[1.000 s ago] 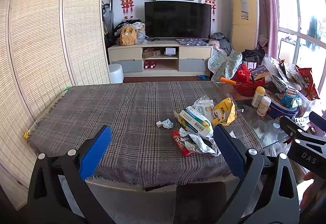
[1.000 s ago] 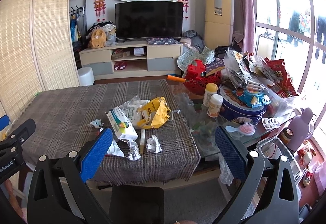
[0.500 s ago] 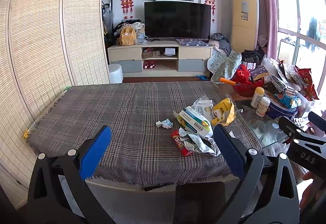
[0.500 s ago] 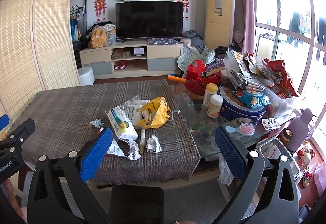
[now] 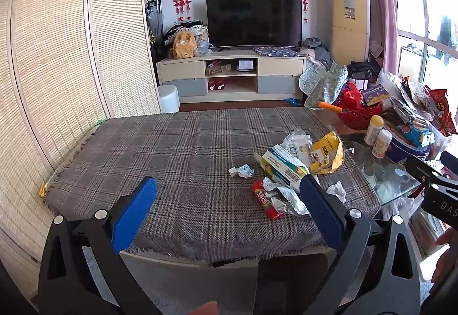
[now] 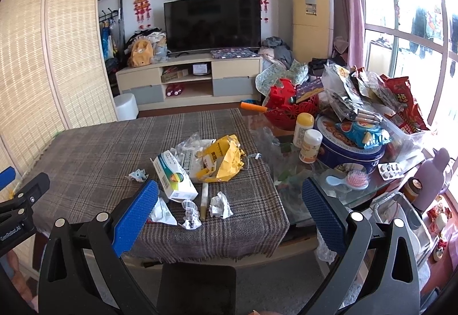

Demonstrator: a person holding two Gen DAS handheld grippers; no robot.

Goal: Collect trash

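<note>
1. Left wrist view: the left claw (image 5: 229, 210) hangs before the near edge of the desk (image 5: 183, 160) with its blue fingers (image 5: 134, 215) wide apart and nothing between them. The trash lies ahead and to its right: a white medicine box (image 5: 282, 167), a torn yellow bag (image 5: 327, 153), a red wrapper (image 5: 264, 199) just inside the right finger, and a small paper scrap (image 5: 242, 171).

2. Right wrist view: the right claw (image 6: 229, 212) is likewise spread and empty. The medicine box (image 6: 174, 179) and yellow bag (image 6: 224, 159) sit ahead, toward its left finger, and a crumpled white paper (image 6: 219, 205) lies between the fingers.
</note>
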